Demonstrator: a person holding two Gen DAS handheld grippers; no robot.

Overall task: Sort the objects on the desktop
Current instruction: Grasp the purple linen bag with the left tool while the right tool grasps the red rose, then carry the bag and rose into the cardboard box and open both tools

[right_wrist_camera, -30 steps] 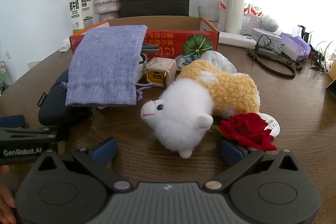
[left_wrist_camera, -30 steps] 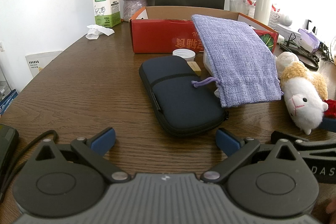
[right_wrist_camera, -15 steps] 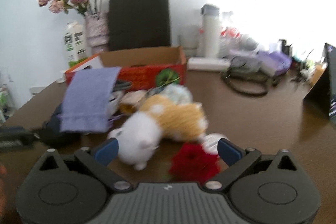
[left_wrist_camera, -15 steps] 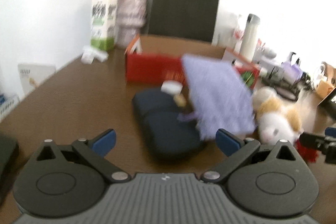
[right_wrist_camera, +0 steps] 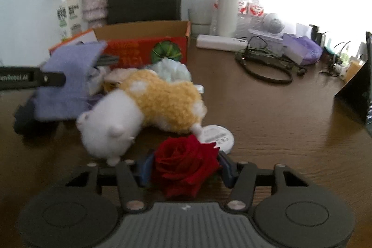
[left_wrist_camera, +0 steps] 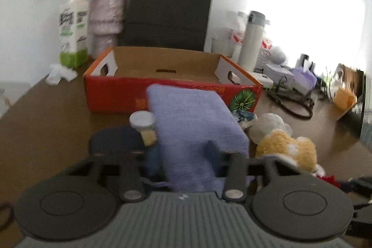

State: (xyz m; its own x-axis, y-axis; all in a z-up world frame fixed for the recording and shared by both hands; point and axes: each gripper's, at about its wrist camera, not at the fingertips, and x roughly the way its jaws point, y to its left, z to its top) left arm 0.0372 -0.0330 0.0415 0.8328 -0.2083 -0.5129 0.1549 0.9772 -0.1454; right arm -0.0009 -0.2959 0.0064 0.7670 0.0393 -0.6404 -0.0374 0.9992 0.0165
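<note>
My left gripper point(left_wrist_camera: 183, 156) has its jaws closing, and its blue pads press the near end of a purple drawstring bag point(left_wrist_camera: 193, 117), which hangs slightly raised over a dark zip case point(left_wrist_camera: 114, 141). In the right wrist view the same bag point(right_wrist_camera: 69, 76) shows at the left. My right gripper point(right_wrist_camera: 184, 169) is also closing, its pads touching both sides of a red rose point(right_wrist_camera: 186, 155) on the brown table. A white and yellow plush alpaca point(right_wrist_camera: 162, 99) lies just beyond the rose. The open red cardboard box point(left_wrist_camera: 111, 92) stands behind the bag.
A white round lid point(right_wrist_camera: 217, 135) lies right of the rose, and a small white-capped jar point(left_wrist_camera: 142, 119) sits by the case. At the back stand a milk carton point(left_wrist_camera: 73, 31), flower vase point(left_wrist_camera: 105, 22), black paper bag point(left_wrist_camera: 167, 8) and white flask point(left_wrist_camera: 252, 38). Cables point(right_wrist_camera: 265, 66) lie right.
Both grippers went from wide open to closed in: the left around the purple bag's end, the right around the rose. The left moved forward and up; the right moved forward to the rose.
</note>
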